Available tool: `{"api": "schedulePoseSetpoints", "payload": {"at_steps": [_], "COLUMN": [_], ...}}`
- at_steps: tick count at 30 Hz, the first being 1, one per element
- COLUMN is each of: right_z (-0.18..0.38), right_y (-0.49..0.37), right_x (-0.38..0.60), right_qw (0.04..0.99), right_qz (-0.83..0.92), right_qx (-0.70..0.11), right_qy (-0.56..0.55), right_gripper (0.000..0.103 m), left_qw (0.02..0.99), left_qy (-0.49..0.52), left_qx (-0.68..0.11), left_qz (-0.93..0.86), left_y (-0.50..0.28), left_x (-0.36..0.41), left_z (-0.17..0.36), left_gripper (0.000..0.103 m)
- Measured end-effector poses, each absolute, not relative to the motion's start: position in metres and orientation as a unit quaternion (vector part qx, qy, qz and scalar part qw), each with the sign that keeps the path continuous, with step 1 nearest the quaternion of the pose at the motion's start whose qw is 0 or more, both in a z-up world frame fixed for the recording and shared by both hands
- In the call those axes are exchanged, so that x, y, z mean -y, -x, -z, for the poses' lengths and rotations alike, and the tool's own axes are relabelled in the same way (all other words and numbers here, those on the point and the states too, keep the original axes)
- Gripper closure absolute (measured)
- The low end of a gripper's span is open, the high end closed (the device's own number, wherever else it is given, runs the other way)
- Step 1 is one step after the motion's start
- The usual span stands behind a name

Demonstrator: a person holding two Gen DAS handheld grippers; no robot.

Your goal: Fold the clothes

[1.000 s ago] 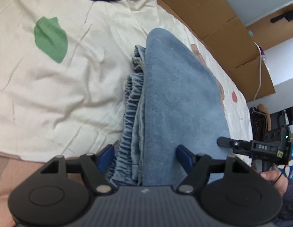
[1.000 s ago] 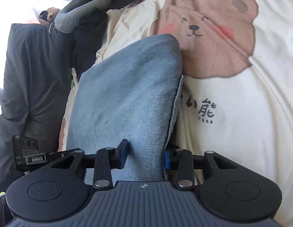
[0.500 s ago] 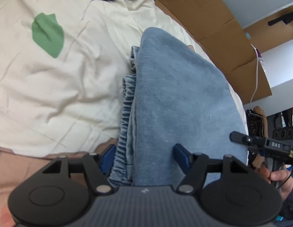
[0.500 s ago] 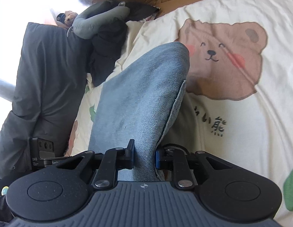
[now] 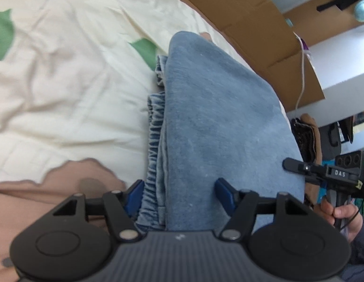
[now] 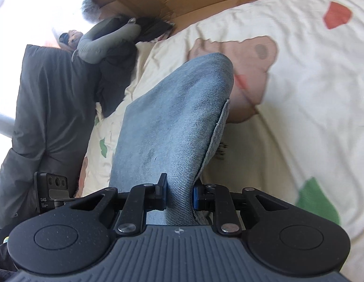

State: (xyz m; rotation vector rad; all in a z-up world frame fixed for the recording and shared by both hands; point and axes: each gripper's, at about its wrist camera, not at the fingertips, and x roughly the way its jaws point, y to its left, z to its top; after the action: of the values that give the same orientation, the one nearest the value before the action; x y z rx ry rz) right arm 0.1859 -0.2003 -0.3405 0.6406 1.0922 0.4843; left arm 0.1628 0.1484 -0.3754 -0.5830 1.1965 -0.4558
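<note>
I have the folded jeans held at both near corners, lifted partly off the bedsheet.

Left hand-held gripper: jaws spread wide, because they straddle the thick stack at the gathered waistband. The blue pads sit against the bundle on either side; I judge it gripped, since the cloth rises from the jaws.

Right hand-held gripper: jaws nearly together, pinching a thinner denim edge. Fewer layers there, hence the narrower gap.

The jeans hang as a sling away from me; the far fold lies over the bear print on the bedsheet. Holding both corners keeps the layers aligned so the stack does not slip apart.

Beyond the bear print: cardboard along the bed edge, dark clothes heaped at the side.

Risk: the waistband layers could slide out of the wide grip.
</note>
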Motion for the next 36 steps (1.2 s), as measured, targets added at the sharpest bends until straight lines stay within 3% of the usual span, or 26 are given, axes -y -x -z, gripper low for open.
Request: {"api": "schedulePoseSetpoints", "payload": {"at_steps": [13, 19, 24, 36], "right_z": [0.363, 0.381, 0.390, 0.398], "right_y": [-0.163, -0.167, -0.174, -0.176], "right_x": [0.254, 0.259, 0.256, 0.258], "right_qw": [0.761, 0.756, 0.747, 0.728], "right_qz": [-0.180, -0.171, -0.170, -0.164], "right_qx": [-0.521, -0.527, -0.537, -0.550], "right_qy": [-0.342, -0.349, -0.353, -0.375], "right_gripper": [0.081, 0.069, 0.053, 0.053], "left_qw": [0.752, 0.744, 0.745, 0.751], "left_qy": [0.245, 0.251, 0.240, 0.224], "left_qx": [-0.560, -0.565, -0.567, -0.561], "left_qz": [0.246, 0.253, 0.254, 0.267], "left_y": [-0.172, -0.178, -0.194, -0.210], "left_x": [-0.111, -0.117, -0.098, -0.088], "left_z": [0.372, 0.376, 0.380, 0.389], "left_gripper": [0.036, 0.037, 0.033, 0.021]}}
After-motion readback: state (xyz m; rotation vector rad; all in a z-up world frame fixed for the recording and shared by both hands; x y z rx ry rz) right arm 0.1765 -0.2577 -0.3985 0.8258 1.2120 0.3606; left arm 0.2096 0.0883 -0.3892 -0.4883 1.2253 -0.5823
